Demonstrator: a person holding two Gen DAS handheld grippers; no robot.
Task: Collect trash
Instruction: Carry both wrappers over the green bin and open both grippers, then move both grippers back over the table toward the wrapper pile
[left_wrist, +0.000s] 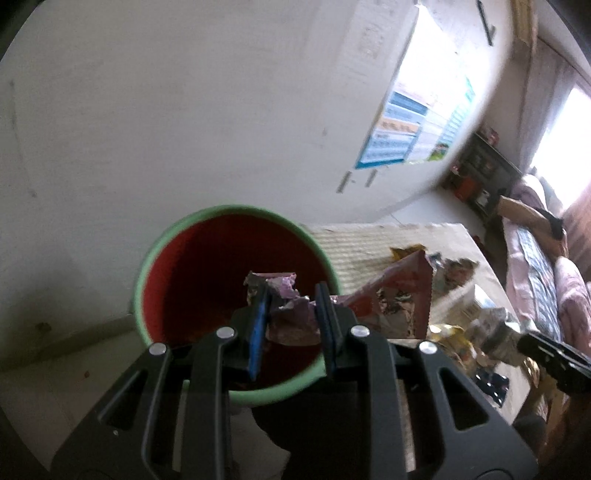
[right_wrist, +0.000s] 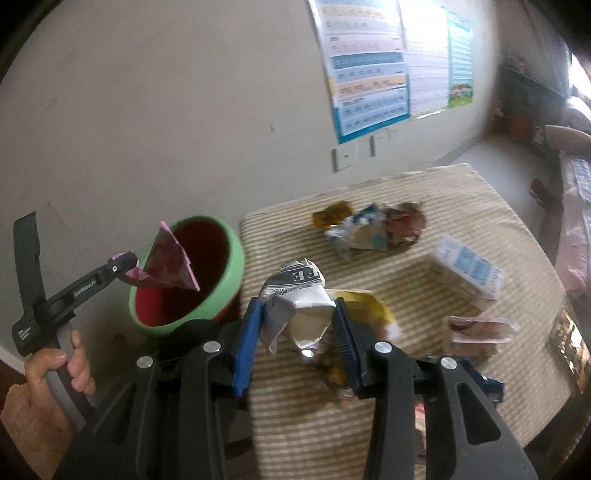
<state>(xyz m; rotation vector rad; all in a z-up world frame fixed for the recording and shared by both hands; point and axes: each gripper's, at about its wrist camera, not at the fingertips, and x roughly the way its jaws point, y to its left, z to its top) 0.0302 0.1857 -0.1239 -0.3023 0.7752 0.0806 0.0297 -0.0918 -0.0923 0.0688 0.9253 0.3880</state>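
Observation:
A bin with a green rim (left_wrist: 236, 210) and red inside stands left of the table; it also shows in the right wrist view (right_wrist: 236, 258). My left gripper (left_wrist: 291, 314) is shut on a crumpled pink-purple wrapper (left_wrist: 284, 306) held over the bin's mouth. In the right wrist view that gripper (right_wrist: 127, 267) holds the pink wrapper (right_wrist: 168, 264) above the bin. My right gripper (right_wrist: 295, 332) is shut on a crumpled white printed paper wrapper (right_wrist: 299, 299) held above the table near the bin.
A striped beige table (right_wrist: 461, 199) carries several loose wrappers (right_wrist: 373, 227), a white and blue carton (right_wrist: 465, 266), a pink packet (right_wrist: 480, 330) and a yellow wrapper (right_wrist: 369, 304). A wall with posters (right_wrist: 369, 66) stands behind. A sofa (left_wrist: 546, 266) is at the right.

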